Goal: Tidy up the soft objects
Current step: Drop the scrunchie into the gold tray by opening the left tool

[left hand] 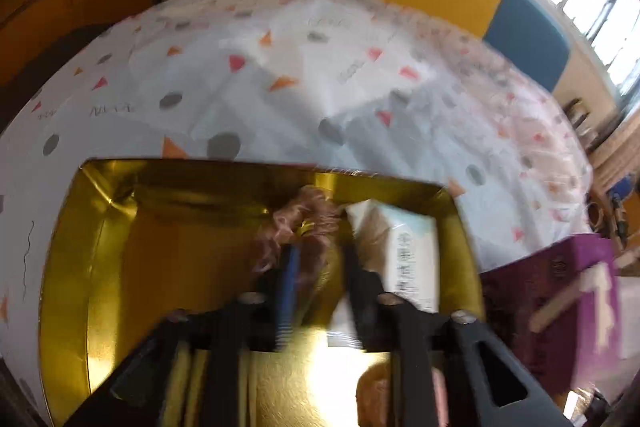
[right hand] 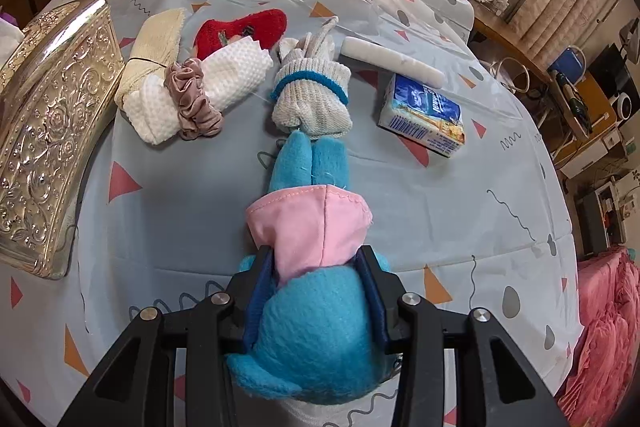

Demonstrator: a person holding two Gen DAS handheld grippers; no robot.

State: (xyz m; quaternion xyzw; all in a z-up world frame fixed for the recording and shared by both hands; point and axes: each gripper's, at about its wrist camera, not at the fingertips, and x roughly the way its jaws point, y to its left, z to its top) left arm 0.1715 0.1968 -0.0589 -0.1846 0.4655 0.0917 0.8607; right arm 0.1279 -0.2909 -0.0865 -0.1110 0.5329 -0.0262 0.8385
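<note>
half-hidden blurred scrunchie [left hand: 298,227] in gold box [left hand: 92,227]

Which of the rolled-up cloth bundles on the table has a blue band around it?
The grey knitted bundle, just beyond the blue plush toy. The white bundle to its left wears a brown scrunchie instead.

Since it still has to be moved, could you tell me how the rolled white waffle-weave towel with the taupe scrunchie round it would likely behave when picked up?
The rolled white waffle-weave towel would probably be light and squashy. The taupe scrunchie should keep it rolled, though the free ends may sag.
</note>
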